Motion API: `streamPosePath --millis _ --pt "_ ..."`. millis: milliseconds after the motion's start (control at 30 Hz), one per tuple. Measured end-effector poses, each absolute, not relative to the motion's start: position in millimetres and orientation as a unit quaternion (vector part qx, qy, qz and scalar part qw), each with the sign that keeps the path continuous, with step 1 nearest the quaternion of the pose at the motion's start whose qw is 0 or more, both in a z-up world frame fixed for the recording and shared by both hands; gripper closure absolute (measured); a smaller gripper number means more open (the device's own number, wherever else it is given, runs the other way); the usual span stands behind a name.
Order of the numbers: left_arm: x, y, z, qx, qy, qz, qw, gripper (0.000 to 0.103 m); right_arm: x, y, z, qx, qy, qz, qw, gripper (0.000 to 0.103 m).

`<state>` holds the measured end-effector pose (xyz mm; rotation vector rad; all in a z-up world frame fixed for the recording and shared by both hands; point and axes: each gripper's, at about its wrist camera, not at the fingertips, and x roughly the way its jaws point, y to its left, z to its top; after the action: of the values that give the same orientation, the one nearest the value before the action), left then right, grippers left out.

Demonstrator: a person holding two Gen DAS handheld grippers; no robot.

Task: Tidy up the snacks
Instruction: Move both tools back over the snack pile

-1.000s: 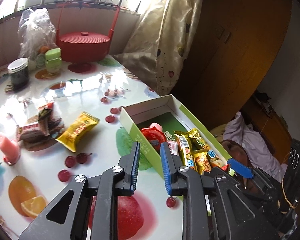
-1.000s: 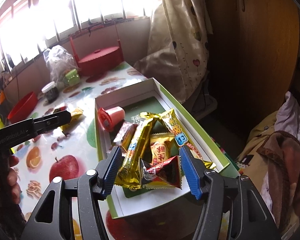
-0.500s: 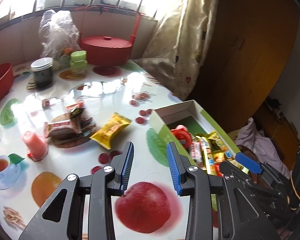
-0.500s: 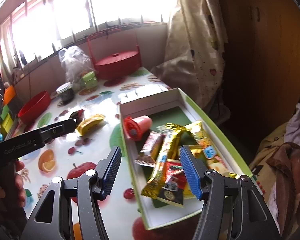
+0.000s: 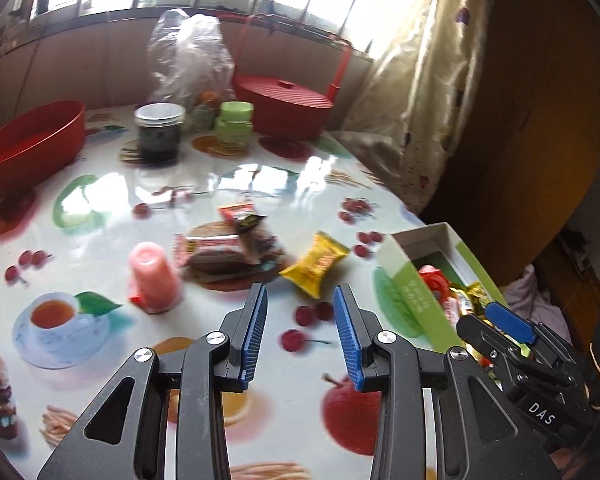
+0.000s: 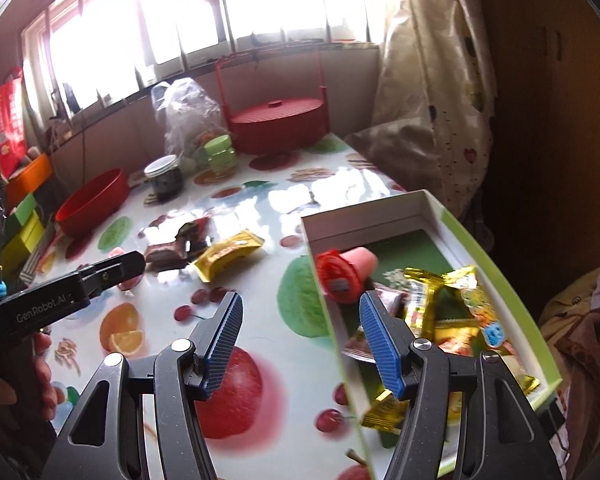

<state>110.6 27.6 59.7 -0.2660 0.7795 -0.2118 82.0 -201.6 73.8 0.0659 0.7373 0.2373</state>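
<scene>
Beyond left fingers (image 5: pixel 256 330), yellow snack (image 5: pixel 315 265).

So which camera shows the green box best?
The right wrist view. The green box lies open below it, so all four walls and the snacks inside show. The left wrist view catches only its near wall at the right edge, partly behind the right gripper.

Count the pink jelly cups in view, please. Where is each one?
2. One pink jelly cup stands on the table left of the brown snack packets; the other lies on its side in the green box. More may be hidden under wrappers.
</scene>
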Motion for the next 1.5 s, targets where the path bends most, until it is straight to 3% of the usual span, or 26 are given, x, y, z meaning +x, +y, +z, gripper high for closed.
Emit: streamPosePath --millis 200,333,1500 --pt "107.4 53.9 51.3 -0.134 0.379 -0.07 0.913 0.066 98.5 -183.5 66.8 0.029 0.374 0.13 0.918 0.042" --pt "107.5 73.0 44.6 -0.144 0.383 -0.047 0.911 0.058 109.9 -173.6 62.1 0.03 0.383 0.137 0.913 0.042" --pt "152.0 107.3 6.8 -0.159 0.41 -0.011 0.898 0.057 213.8 -110.1 18.5 0.08 0.464 0.133 0.872 0.042"
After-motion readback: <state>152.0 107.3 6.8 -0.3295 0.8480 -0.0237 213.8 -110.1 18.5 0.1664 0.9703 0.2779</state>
